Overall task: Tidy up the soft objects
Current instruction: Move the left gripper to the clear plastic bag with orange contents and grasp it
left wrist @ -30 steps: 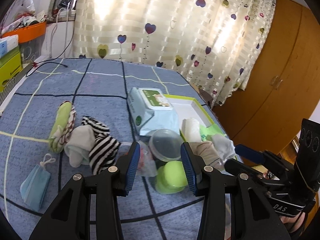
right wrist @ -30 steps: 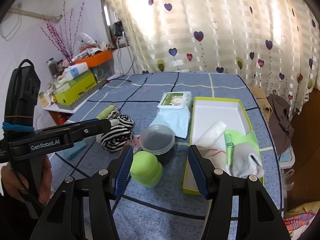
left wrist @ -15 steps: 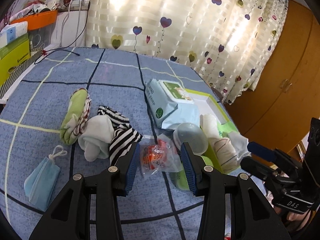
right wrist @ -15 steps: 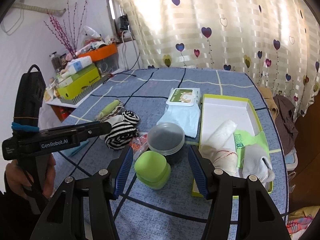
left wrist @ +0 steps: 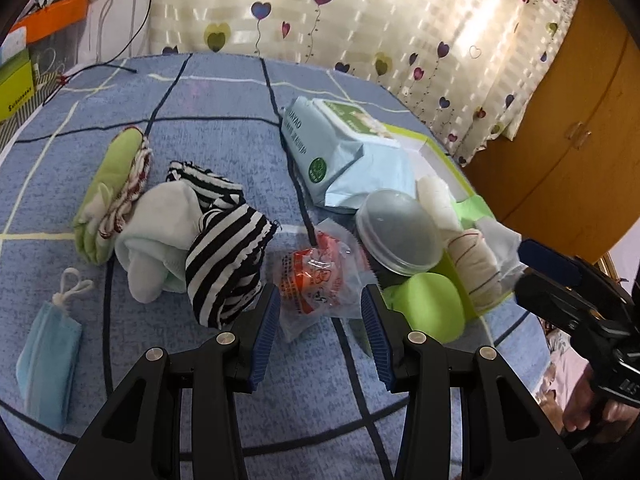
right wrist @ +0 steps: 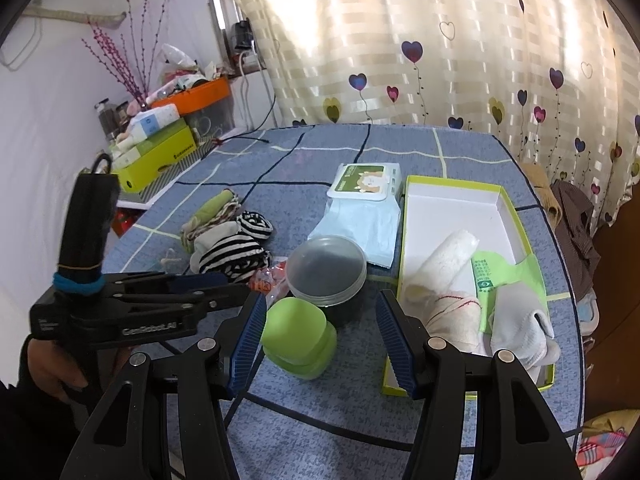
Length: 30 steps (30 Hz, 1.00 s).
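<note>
My left gripper (left wrist: 316,326) is open and empty, just in front of a clear plastic packet with red print (left wrist: 320,276). Left of it lie a black-and-white striped sock (left wrist: 228,256), a pale rolled sock (left wrist: 156,236), a green cloth roll (left wrist: 112,188) and a blue face mask (left wrist: 48,372). My right gripper (right wrist: 320,344) is open and empty over a green soft case (right wrist: 298,334). A green-rimmed white box (right wrist: 456,208) on the right holds a rolled white towel (right wrist: 440,264), a grey sock (right wrist: 520,328) and a green packet (right wrist: 492,276).
A wet-wipes pack (right wrist: 362,200) and a lidded round container (right wrist: 328,272) sit mid-table. The blue checked tablecloth (left wrist: 216,92) stretches back to a heart-print curtain (right wrist: 440,40). Boxes and an orange bin (right wrist: 192,96) stand at the left; a wooden wardrobe (left wrist: 560,120) is at the right.
My left gripper has swung left and dropped closer to the table, from over the round container and green case to in front of the plastic packet. The right gripper has barely moved.
</note>
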{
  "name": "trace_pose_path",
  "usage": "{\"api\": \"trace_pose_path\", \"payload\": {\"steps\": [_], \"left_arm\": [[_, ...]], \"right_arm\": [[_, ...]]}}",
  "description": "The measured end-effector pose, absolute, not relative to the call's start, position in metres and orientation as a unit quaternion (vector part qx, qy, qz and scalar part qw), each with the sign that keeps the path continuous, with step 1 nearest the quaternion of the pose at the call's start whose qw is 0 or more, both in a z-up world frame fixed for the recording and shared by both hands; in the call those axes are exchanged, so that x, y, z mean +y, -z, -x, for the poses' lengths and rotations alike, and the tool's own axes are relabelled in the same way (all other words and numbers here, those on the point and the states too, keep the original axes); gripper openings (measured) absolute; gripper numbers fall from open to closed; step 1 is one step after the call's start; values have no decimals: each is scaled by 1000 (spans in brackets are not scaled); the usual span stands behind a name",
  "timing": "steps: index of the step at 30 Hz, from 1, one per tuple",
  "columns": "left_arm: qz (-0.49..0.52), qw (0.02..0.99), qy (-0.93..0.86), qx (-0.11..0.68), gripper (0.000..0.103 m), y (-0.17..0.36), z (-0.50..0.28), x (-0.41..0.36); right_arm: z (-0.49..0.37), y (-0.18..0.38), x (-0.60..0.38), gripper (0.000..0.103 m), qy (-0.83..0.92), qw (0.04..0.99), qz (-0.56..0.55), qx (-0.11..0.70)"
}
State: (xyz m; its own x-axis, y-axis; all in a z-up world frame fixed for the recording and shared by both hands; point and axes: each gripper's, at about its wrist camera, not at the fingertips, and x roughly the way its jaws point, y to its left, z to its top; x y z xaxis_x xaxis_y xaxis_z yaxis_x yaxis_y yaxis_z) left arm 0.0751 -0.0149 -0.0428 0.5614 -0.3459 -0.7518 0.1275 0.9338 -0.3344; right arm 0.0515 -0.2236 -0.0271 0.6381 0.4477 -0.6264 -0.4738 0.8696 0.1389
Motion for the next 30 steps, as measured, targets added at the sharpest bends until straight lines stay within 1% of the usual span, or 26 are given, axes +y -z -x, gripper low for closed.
{"api": "trace_pose_path", "payload": {"steps": [17, 18, 20, 24, 30], "left_arm": [[112, 863, 111, 480, 43, 72, -106, -23], [111, 864, 111, 478, 42, 73, -105, -24], [106, 866, 112, 475, 33, 73, -105, -25], [106, 870, 110, 469, 30, 69, -102, -23], [118, 882, 123, 439, 29, 46, -86, -16]], "right_arm": [[-63, 31, -223, 57, -261, 901, 20, 345], [-64, 31, -223, 57, -261, 901, 20, 345], [-65, 31, -223, 57, -260, 901, 20, 346], [-68, 32, -223, 57, -259, 901, 19, 347], [-68, 29, -220, 57, -261, 902, 21, 342]]}}
